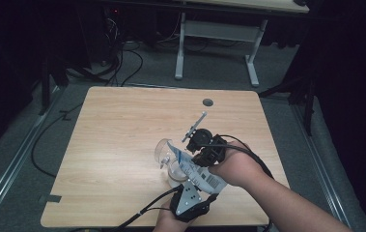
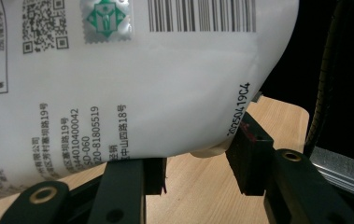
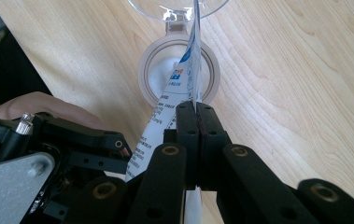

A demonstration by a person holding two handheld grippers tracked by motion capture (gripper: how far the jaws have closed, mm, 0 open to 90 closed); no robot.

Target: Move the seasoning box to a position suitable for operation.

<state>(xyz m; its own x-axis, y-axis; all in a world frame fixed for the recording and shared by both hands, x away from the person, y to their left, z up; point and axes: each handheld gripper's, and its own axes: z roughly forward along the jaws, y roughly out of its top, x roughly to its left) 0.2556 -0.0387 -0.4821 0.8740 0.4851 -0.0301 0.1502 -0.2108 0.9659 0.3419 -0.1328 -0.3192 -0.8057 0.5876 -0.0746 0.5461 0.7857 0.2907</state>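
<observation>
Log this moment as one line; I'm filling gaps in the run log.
right gripper: shut on pouch edge | left gripper: jaws around pouch bottom | pouch: over container | table

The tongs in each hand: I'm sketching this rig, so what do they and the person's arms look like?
Both tongs are black. The left tongs carry a grey three-cornered plate and trail a black cable. The right tongs have a thin grey rod and a black cable. Forearms are bare, no sleeves.
</observation>
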